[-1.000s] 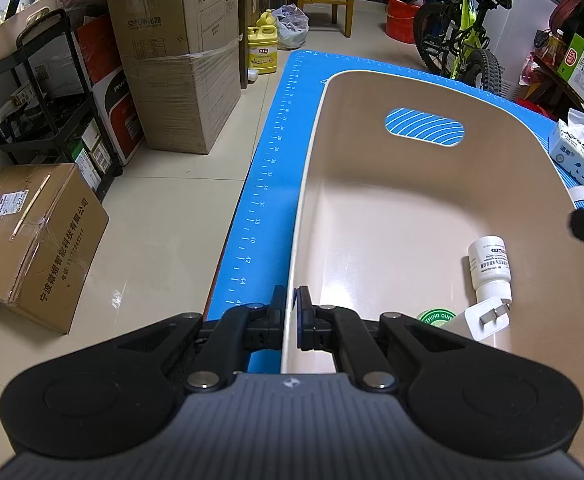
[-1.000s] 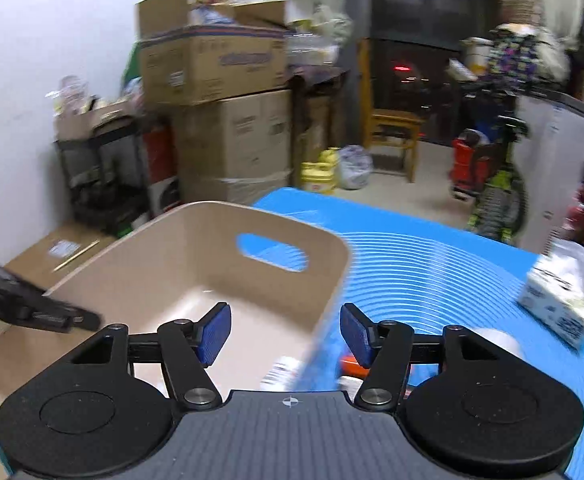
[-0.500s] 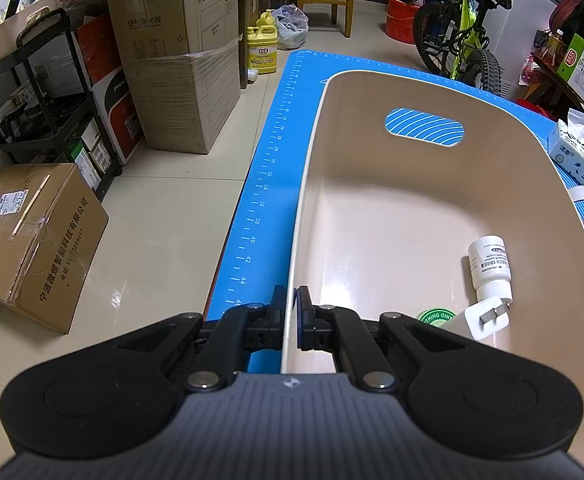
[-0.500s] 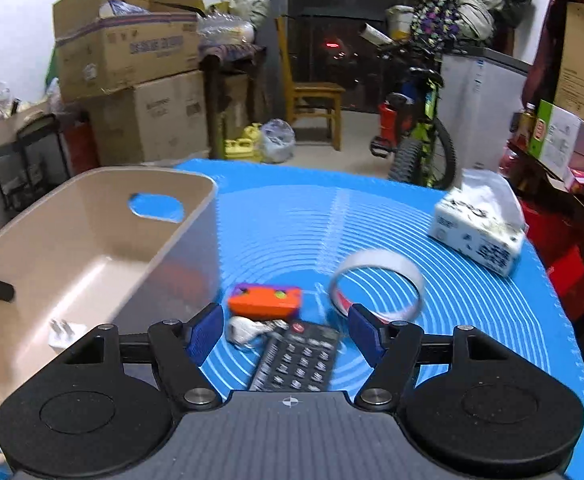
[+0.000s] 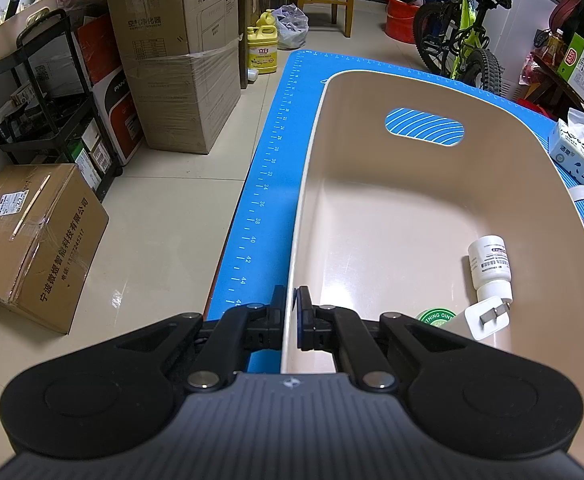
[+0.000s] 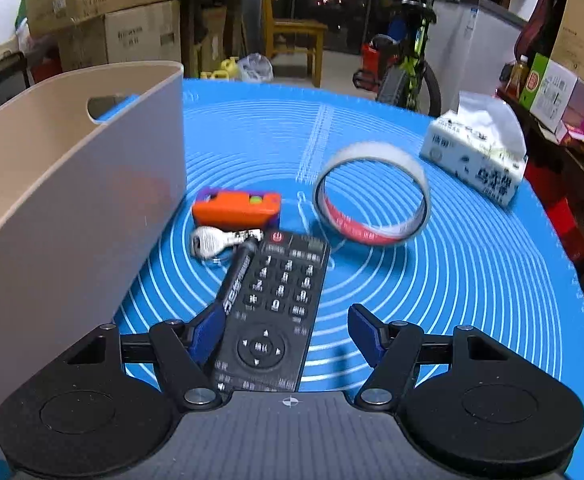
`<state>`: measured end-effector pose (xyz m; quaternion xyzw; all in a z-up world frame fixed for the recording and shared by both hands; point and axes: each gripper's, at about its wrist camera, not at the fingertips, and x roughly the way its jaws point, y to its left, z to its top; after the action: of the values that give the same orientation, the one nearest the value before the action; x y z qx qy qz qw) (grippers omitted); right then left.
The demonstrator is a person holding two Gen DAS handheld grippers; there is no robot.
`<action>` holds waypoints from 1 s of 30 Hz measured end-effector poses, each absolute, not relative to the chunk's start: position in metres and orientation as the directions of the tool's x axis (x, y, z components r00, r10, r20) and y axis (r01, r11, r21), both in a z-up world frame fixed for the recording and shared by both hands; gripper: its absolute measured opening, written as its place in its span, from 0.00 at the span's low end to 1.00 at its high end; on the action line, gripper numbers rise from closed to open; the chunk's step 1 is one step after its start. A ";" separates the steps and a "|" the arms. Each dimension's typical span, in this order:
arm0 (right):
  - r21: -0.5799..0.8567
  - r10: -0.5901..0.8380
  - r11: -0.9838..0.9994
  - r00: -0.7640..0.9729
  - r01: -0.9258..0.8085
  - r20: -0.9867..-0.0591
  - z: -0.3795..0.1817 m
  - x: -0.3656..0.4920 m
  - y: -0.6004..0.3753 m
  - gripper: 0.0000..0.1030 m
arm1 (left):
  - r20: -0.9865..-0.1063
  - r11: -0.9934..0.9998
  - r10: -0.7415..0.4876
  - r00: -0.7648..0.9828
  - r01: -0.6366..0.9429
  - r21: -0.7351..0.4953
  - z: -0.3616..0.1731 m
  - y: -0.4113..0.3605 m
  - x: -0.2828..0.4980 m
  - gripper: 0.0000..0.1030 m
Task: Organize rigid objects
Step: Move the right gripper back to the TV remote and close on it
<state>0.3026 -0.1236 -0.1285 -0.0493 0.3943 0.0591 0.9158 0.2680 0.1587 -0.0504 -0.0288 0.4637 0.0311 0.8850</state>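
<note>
Remote control (image 6: pixel 276 300): lies on the blue mat (image 6: pixel 472 280) beside the beige bin (image 6: pixel 71 208), between the wide-apart jaws of the right gripper (image 6: pixel 287 334), untouched.
Left gripper (image 5: pixel 290 312): clamped on the bin's near rim.
Left view only: white bottle (image 5: pixel 489 266), plug adapter (image 5: pixel 486 318), green-lidded tin (image 5: pixel 436 317) inside the bin.
Right view only: orange block (image 6: pixel 235 208), keys (image 6: pixel 219 240), pen (image 6: pixel 237 272), tape roll (image 6: pixel 372 200), tissue pack (image 6: pixel 480 160).
Hard to make out: remote's near end, under the gripper body.

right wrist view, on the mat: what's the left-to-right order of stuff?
beige bin → orange block → black remote → tape roll → tissue pack. Keys and the pen overlap the block and remote, so left out.
</note>
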 end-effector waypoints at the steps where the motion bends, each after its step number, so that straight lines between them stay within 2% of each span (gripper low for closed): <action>1: -0.046 0.066 0.989 0.682 -0.144 -0.728 -0.129 0.303 -0.123 0.72 | -0.822 0.996 0.028 0.568 -0.082 -0.023 -0.050 0.159 0.268 0.06; 10: -0.034 0.033 0.996 0.684 -0.085 -0.728 -0.132 0.304 -0.120 0.73 | -0.822 0.996 0.028 0.568 -0.082 -0.023 -0.051 0.158 0.268 0.06; 13: -0.025 0.040 0.996 0.686 -0.083 -0.726 -0.131 0.301 -0.118 0.69 | -0.823 0.996 0.029 0.568 -0.082 -0.022 -0.051 0.158 0.268 0.06; 18: -0.010 0.063 0.995 0.681 -0.104 -0.730 -0.131 0.299 -0.115 0.68 | -0.822 0.996 0.028 0.568 -0.083 -0.023 -0.051 0.158 0.268 0.06; 30: -0.062 0.000 0.996 0.696 -0.064 -0.718 -0.130 0.297 -0.113 0.67 | -0.822 0.996 0.028 0.568 -0.082 -0.024 -0.051 0.159 0.268 0.06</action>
<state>0.2968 -0.1126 -0.1297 -0.0409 0.3892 0.0174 0.9201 0.2677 0.1588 -0.0506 -0.0296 0.4635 0.0310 0.8851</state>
